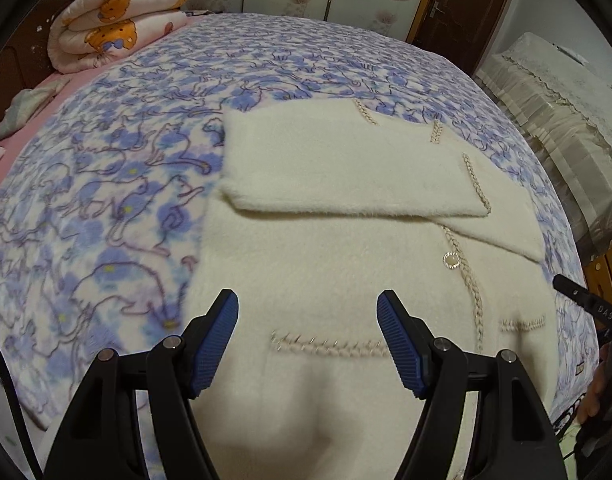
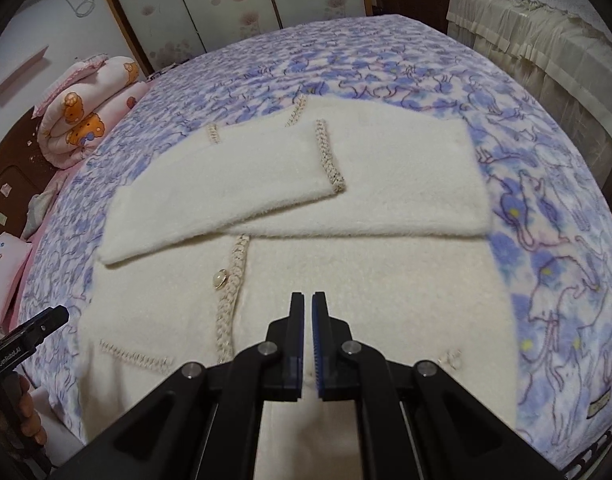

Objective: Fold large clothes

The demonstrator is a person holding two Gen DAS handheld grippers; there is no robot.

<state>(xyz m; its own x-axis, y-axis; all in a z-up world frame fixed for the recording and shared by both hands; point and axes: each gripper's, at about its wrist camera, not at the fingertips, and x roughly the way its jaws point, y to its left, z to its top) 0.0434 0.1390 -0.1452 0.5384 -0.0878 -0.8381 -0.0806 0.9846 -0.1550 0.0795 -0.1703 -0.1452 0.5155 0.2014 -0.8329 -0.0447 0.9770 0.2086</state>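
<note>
A fluffy cream-white cardigan with braided beige trim point(image 1: 346, 264) is lying flat on a bed covered by a blue-and-white fleece blanket printed with cats point(image 1: 105, 200), its two sleeves folded across the chest, one overlapping the other. A round pearly button point(image 2: 219, 279) is sitting beside the braided front placket, and a trimmed pocket edge is showing nearer the hem. The left gripper point(image 1: 308, 340) is hovering above the lower part of the cardigan with its blue-padded jaws standing well apart and nothing between them. The right gripper point(image 2: 308, 344) is hanging over the garment's lower half too, its jaws nearly together with only a thin slit, clamping nothing. A rolled pink quilt with bear prints point(image 1: 117, 16) is resting at the bed's far corner.
</note>
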